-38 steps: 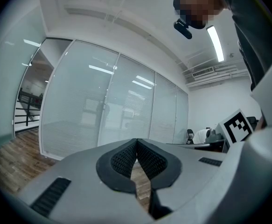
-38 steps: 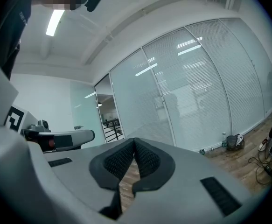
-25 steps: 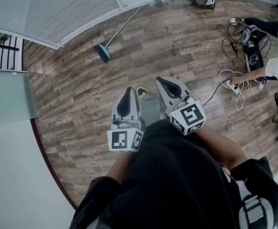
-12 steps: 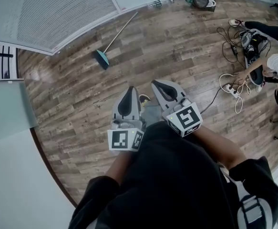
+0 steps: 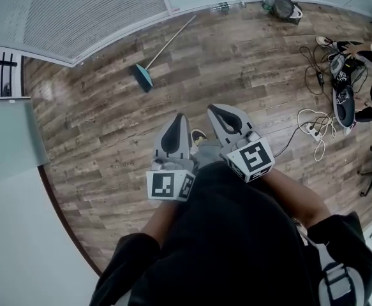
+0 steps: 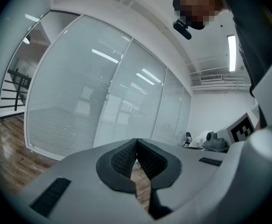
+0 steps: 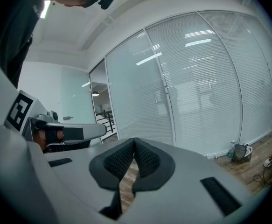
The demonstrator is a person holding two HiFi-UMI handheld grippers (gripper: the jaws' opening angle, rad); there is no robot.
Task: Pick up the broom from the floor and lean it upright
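The broom (image 5: 166, 44) lies on the floor (image 5: 243, 62) by the glass wall (image 5: 90, 11), well ahead to your left, handle slanting away rightward. Your left gripper (image 5: 178, 117), closed and empty like the right gripper (image 5: 213, 108), is nearer.

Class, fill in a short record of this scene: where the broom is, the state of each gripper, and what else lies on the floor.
Broom: lying on the wooden floor near the glass wall, teal head nearer the person, untouched
Left gripper: shut, empty, well short of the broom
Right gripper: shut, empty, beside the left one
Also on floor: cables, a dark bag by the wall
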